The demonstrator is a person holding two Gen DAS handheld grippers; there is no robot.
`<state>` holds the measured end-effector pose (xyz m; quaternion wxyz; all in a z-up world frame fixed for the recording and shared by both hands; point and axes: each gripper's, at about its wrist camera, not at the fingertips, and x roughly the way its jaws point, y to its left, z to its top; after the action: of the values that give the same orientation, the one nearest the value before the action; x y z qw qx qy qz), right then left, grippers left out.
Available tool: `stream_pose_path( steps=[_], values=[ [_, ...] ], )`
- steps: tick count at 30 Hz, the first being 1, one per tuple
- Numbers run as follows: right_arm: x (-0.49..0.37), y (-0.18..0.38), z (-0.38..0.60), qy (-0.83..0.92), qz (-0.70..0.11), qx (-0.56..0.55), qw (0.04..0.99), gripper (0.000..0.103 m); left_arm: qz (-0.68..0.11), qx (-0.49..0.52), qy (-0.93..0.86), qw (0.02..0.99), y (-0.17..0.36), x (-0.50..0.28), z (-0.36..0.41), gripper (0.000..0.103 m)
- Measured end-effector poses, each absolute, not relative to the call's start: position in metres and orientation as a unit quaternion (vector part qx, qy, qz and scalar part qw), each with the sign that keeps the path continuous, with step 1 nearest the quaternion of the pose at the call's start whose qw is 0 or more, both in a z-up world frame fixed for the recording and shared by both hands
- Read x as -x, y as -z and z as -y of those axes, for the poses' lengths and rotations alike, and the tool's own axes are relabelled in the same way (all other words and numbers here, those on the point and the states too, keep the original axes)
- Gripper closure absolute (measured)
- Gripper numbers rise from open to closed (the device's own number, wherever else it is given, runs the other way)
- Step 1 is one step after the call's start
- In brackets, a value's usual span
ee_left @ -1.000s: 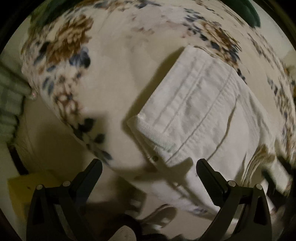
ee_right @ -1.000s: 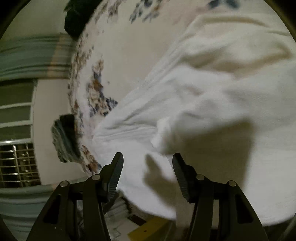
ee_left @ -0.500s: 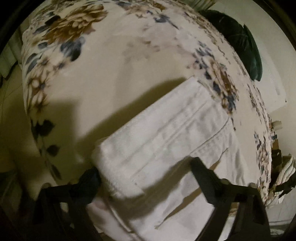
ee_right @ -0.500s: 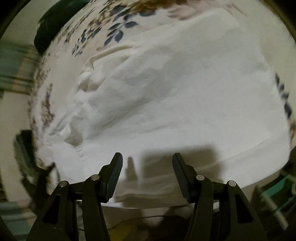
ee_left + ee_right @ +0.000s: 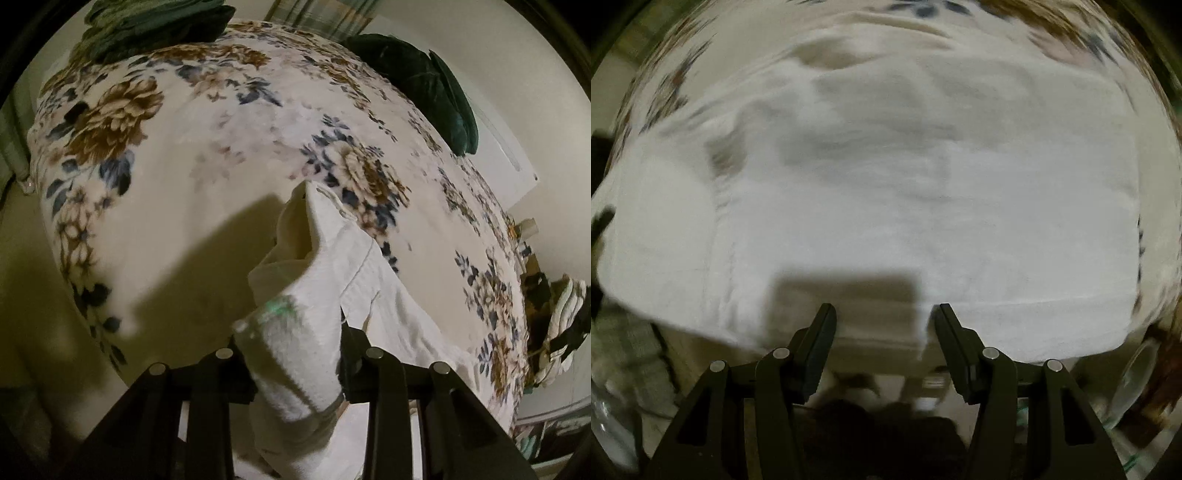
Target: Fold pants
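So the left gripper (image 5: 295, 354) is clamped on a thick bunched corner of the white pants (image 5: 332, 266), looks like the waistband end, and the fabric rises up out of the jaws into a loose peak with a hollow fold at the top. From there the rest of the pants trails off to the right and lies on the floral bedspread (image 5: 177, 184). Dark green pillows (image 5: 424, 81) sit at the far edge of the bed against the wall.

Right gripper (image 5: 884, 332) has its fingers spread apart with nothing between them, hovering right at the near edge of the pants (image 5: 905, 206), which fill almost that whole view, spread out fairly flat with some wrinkles toward the left. Its square shadow falls on the cloth just ahead of the tips. That view is pretty motion-blurred, so I can't really tell if the tips touch the fabric, probably not
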<state>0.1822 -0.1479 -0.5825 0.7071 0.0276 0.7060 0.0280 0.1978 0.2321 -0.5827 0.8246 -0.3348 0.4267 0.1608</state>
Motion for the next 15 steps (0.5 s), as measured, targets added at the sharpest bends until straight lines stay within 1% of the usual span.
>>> stream_pose_path(
  steps=[3, 5, 7, 9, 15],
  values=[
    [-0.181, 0.563, 0.161, 0.0, -0.677, -0.029, 0.735, 0.045, -0.432, 0.321, -0.16, 0.827, 0.58, -0.201, -0.227, 0.074],
    [-0.183, 0.571, 0.17, 0.023, -0.687, -0.017, 0.726, 0.045, -0.436, 0.311, -0.161, 0.829, 0.578, -0.201, -0.225, 0.074],
    [-0.182, 0.591, 0.182, 0.037, -0.713, -0.027, 0.7, 0.045, -0.44, 0.303, -0.164, 0.829, 0.576, -0.202, -0.222, 0.074],
    [-0.183, 0.591, 0.189, 0.038, -0.703, -0.04, 0.709, 0.045, -0.445, 0.292, -0.167, 0.83, 0.573, -0.204, -0.22, 0.074],
    [-0.189, 0.585, 0.191, 0.067, -0.708, -0.027, 0.703, 0.045, -0.446, 0.24, -0.161, 0.847, 0.552, -0.211, -0.201, 0.075]
  ],
)
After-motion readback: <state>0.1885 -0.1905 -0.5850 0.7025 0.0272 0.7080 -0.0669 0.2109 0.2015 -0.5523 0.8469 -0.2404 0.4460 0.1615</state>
